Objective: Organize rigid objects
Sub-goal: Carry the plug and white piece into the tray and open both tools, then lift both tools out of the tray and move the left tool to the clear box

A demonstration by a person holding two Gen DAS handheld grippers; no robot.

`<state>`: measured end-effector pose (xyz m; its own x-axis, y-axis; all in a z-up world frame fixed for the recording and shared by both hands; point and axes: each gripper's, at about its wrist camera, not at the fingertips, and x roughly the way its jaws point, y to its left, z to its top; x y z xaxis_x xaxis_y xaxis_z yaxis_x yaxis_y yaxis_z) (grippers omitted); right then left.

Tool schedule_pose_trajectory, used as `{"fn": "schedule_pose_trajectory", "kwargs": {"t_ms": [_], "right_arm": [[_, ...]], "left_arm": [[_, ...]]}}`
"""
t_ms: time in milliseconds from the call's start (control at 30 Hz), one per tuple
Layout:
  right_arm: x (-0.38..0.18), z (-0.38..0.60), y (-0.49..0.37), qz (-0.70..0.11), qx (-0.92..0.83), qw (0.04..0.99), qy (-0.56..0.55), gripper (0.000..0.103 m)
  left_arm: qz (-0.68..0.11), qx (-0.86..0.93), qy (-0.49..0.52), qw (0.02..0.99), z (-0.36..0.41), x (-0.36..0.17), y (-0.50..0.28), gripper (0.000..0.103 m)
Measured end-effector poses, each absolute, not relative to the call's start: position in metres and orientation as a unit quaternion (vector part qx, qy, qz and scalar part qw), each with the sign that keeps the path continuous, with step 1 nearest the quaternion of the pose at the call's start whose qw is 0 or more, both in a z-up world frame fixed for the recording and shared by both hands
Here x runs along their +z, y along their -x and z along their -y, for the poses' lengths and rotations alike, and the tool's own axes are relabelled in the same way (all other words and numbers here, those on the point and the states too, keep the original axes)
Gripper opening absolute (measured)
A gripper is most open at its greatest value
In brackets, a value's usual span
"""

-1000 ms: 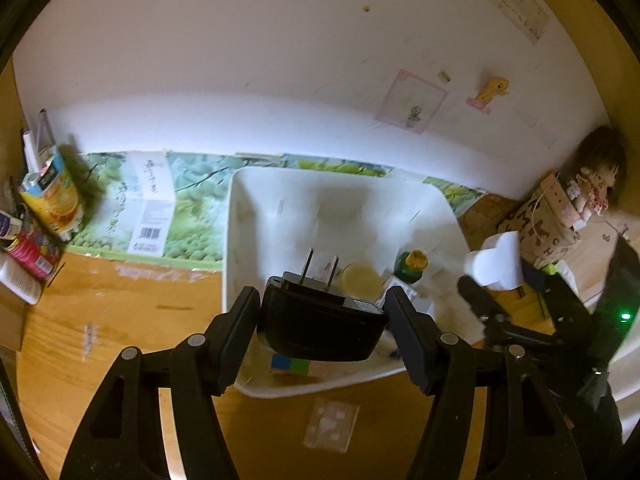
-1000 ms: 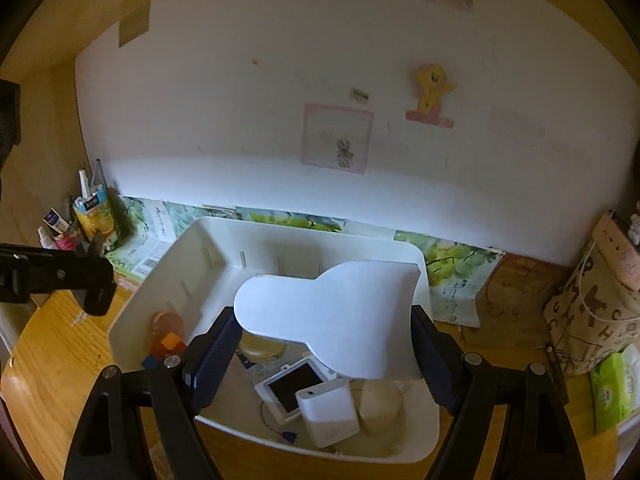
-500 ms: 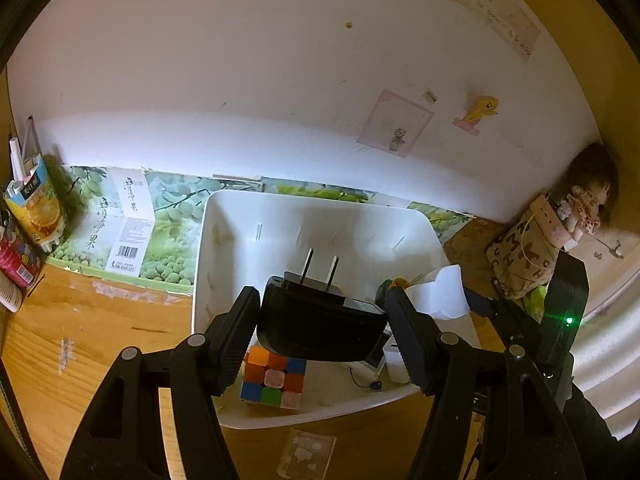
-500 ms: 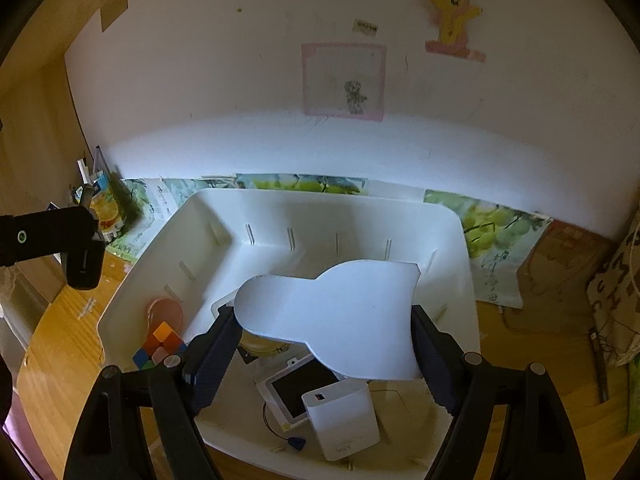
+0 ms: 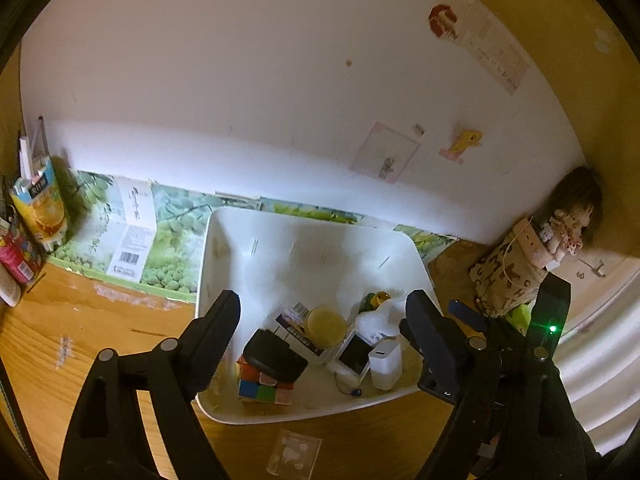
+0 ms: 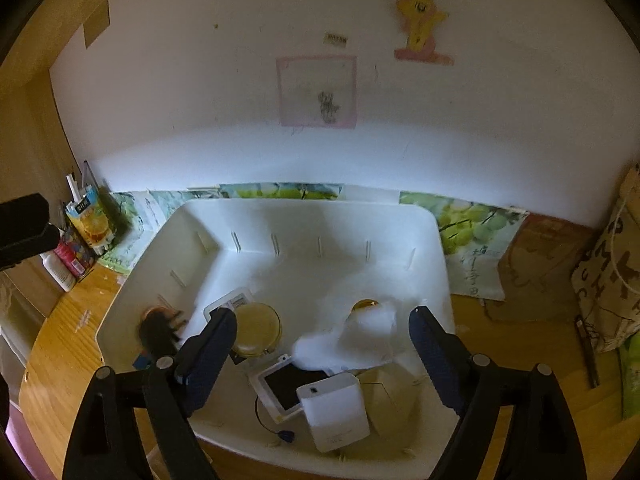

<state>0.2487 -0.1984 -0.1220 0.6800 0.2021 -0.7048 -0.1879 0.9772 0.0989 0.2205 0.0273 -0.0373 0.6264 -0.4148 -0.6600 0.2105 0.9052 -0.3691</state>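
Now, label by label:
Landmark: white bin (image 5: 224, 240) on the wooden worktop (image 5: 80, 344), its far side against the wall.
Left hand-held gripper (image 5: 322, 316): jaws spread wide and just been opening; nothing between them, poised over the bin's near left part.
Black plug adapter (image 5: 274, 354): free of the jaws, lying tilted on top of the puzzle cube (image 5: 262, 388) in the bin's near left corner.
Right hand-held gripper (image 6: 322, 336): jaws spread, just been opening, gripping nothing, poised over the bin's near middle.
White flat piece (image 6: 360, 336): blurred, below the right jaws inside the bin, over the small screen device (image 6: 288, 388); whether it has come to rest I cannot tell.
Also in the bin: a round yellow tin (image 6: 256, 326) left of the white piece, a white box (image 6: 334, 410) at the near wall.
Outside the bin: a juice carton (image 5: 38, 206) far to its left, a patterned bag (image 5: 508, 276) to its right.
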Motion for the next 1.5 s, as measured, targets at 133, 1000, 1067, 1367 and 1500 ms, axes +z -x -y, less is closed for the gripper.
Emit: {"fn": "schedule_pose_trajectory", "kwargs": {"t_ms": [133, 1000, 1067, 1367, 1500], "right_arm": [[-0.108, 0.200, -0.240, -0.373, 0.100, 0.922, -0.014, 0.089], [-0.070, 0.194, -0.148, -0.319, 0.073, 0.940, -0.093, 0.094], [-0.075, 0.195, -0.142, -0.325, 0.072, 0.937, -0.102, 0.094], [-0.099, 0.200, -0.109, -0.349, 0.067, 0.927, -0.121, 0.094], [-0.109, 0.204, -0.088, -0.355, 0.066, 0.925, -0.115, 0.094]], "left_arm": [[-0.386, -0.177, 0.127, 0.896, -0.032, -0.028, -0.211, 0.087], [-0.327, -0.169, 0.048, 0.929, -0.063, -0.013, -0.120, 0.087], [-0.333, -0.172, 0.041, 0.926, -0.062, -0.018, -0.116, 0.087], [-0.377, -0.188, 0.022, 0.906, -0.049, -0.045, -0.108, 0.087], [-0.403, -0.191, 0.008, 0.895, -0.041, -0.058, -0.109, 0.087]]}}
